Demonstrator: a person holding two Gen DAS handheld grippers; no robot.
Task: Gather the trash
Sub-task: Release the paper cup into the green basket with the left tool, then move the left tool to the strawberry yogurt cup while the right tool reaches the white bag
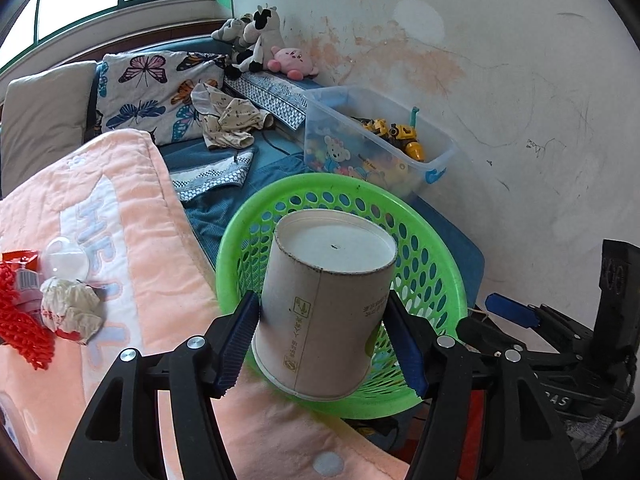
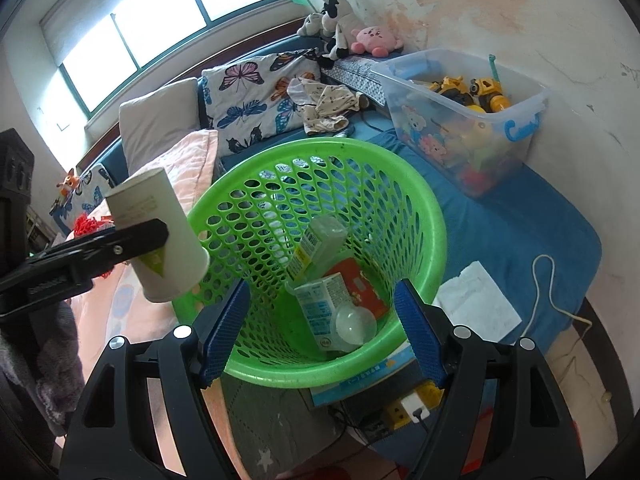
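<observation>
Green perforated plastic basket [image 2: 312,216] is sitting clamped between the right gripper [image 2: 324,332] pads. The left gripper [image 1: 320,340] is gripping an inverted white paper cup [image 1: 324,304] beside the basket rim; next: centre over the opening, release.

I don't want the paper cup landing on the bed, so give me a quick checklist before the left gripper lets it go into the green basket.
1. Left gripper pads clamp the paper cup: ok.
2. Cup above the green basket opening: not ok; in the right wrist view it hangs outside the left rim.
3. Right gripper steadying the basket: cannot tell; its pads flank the near rim, contact is unclear.
4. Room inside the basket: ok; only cartons, a red packet and a clear dome lid at the bottom.
5. Cup empty: cannot tell; it is upside down.
</observation>
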